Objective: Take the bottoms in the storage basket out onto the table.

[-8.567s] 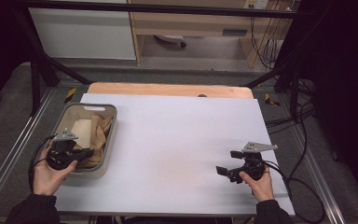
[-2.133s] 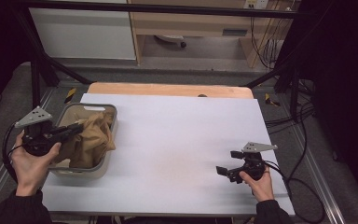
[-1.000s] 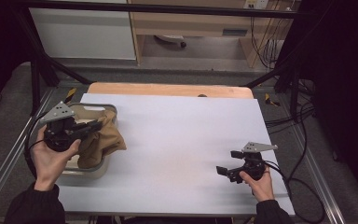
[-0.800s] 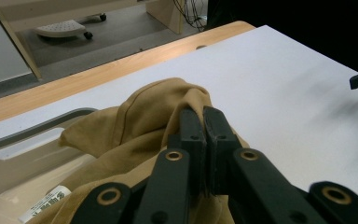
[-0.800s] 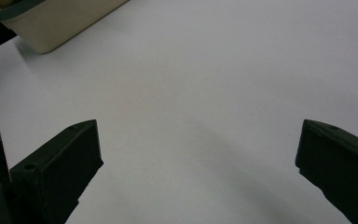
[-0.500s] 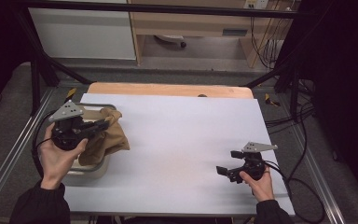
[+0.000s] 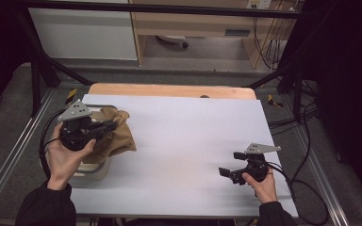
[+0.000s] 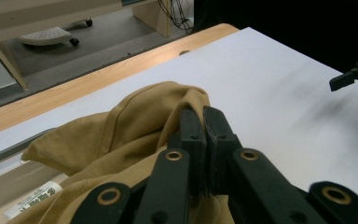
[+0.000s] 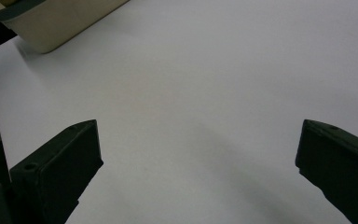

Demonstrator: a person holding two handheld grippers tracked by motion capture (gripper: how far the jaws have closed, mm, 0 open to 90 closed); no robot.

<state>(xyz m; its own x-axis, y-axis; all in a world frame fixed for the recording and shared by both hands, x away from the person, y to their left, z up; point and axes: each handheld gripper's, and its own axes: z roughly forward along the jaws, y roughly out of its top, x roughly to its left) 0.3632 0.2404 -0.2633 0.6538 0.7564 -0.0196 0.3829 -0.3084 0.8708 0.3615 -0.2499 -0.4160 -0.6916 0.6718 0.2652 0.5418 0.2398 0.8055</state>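
A tan cloth [image 7: 116, 136] hangs from my left gripper [image 7: 112, 124], lifted above a grey bin [image 7: 92, 170] at the table's left edge and draping over the bin's right side. In the left gripper view the jaws are pressed together on a fold of the tan cloth [image 8: 144, 116], with the left gripper [image 8: 203, 122] pointing across the white table [image 8: 279, 84]. My right gripper [image 7: 230, 165] rests low on the table at the front right, held by a hand, its jaws wide apart. The right gripper [image 9: 196, 158] has bare table between its jaws.
The white table [image 7: 193, 141] has a wooden strip [image 7: 169, 90] along its far edge. A corner of the grey bin [image 9: 51, 23] appears at the top left of the right gripper view. Cables trail from both grippers. Metal frame rails run along both table sides.
My left gripper has carried the tan cloth up out of the bin and toward the right. The right gripper has stayed where it was.
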